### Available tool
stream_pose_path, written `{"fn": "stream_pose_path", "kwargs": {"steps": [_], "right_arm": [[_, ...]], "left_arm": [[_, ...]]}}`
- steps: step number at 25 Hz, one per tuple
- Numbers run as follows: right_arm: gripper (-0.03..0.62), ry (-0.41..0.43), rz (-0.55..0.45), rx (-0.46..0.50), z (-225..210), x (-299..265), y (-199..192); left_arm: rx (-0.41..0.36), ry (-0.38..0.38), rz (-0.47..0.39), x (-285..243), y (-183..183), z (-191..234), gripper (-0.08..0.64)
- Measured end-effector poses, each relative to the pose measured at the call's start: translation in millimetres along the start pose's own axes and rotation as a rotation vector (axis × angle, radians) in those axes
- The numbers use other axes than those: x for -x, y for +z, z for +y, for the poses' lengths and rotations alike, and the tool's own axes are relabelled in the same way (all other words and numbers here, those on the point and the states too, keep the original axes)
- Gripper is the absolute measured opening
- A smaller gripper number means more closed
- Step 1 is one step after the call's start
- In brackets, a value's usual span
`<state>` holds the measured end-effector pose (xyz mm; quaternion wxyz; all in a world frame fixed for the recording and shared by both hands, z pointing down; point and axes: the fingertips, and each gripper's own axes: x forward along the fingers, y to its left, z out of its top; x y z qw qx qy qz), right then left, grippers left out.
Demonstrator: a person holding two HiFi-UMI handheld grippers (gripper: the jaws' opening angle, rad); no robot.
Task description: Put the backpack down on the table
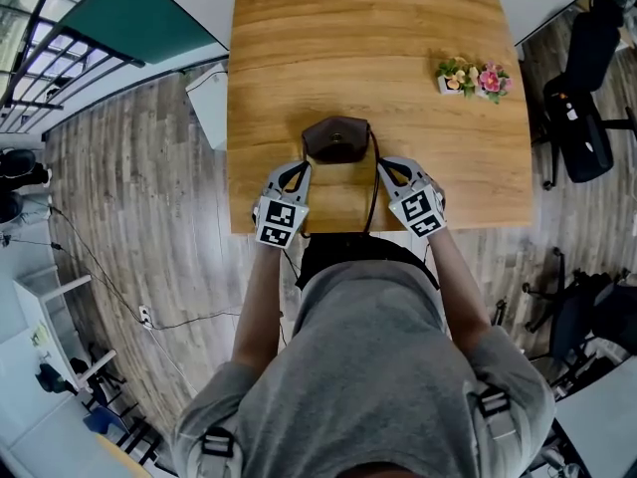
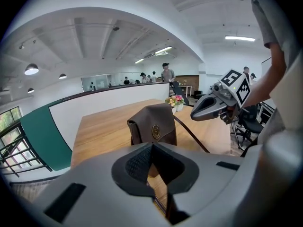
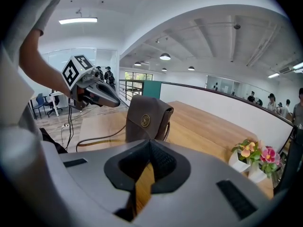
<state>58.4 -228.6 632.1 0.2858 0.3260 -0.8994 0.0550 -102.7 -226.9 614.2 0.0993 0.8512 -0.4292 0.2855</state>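
Grey-shirted torso [image 1: 368, 366] fills the lower frame. Left tool [image 1: 297, 170] and right tool [image 1: 393, 167], each with jaws pressed together, sit just below and to either side of the brown backpack [image 1: 336, 139]. It stands upright at centre frame on the wooden surface [image 1: 299, 48], near its lower edge. Flower pots [image 1: 473, 78] sit at upper right.

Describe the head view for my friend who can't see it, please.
A small brown backpack stands on a wooden table near the person's edge. The left gripper and right gripper, both shut, flank it; potted flowers sit further right.
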Motion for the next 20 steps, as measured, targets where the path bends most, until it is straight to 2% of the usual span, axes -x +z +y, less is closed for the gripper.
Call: {"fn": "stream_pose_path", "kwargs": {"steps": [20], "right_arm": [[0.003, -0.012, -0.001, 0.036, 7, 11, 6]], "left_arm": [[-0.045, 0.026, 0.023, 29, -4, -9, 0.02]]}}
